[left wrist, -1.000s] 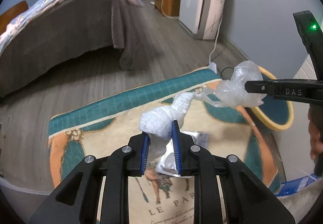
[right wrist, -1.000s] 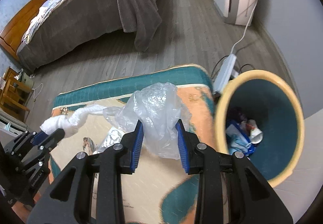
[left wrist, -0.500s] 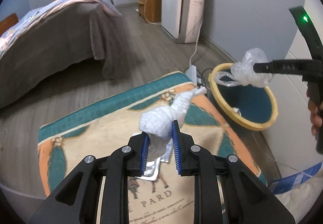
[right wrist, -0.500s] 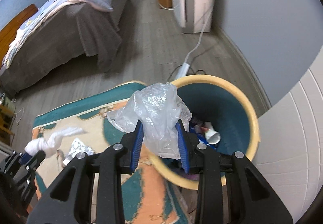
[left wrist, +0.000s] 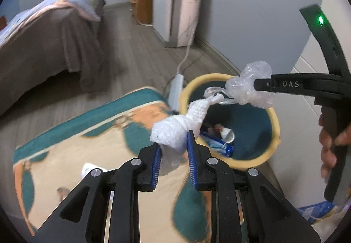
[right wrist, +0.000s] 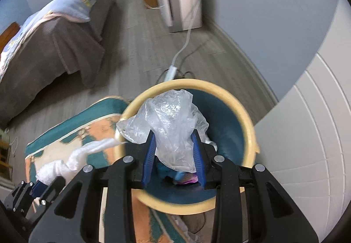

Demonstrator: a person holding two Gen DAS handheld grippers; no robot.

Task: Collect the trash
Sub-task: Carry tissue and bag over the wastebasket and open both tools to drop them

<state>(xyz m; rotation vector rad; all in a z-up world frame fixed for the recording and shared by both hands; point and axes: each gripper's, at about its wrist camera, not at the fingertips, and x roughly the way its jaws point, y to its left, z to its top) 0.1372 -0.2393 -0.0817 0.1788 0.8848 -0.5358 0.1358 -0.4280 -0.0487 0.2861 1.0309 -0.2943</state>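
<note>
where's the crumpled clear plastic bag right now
In the right wrist view, the crumpled clear plastic bag is pinched in the right gripper, directly over the yellow-rimmed teal trash bin.

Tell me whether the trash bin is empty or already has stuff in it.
Not empty. The trash bin already holds litter at its bottom: a white paper cup and blue wrappers, seen through its open top in the left wrist view.

The rug (left wrist: pixel 92 148) is smeared with motion blur, its pattern unreadable. The clear bag (right wrist: pixel 173 131) hides most of the bin's (right wrist: pixel 248 133) contents; the bed (left wrist: pixel 43 45) runs off-frame.
</note>
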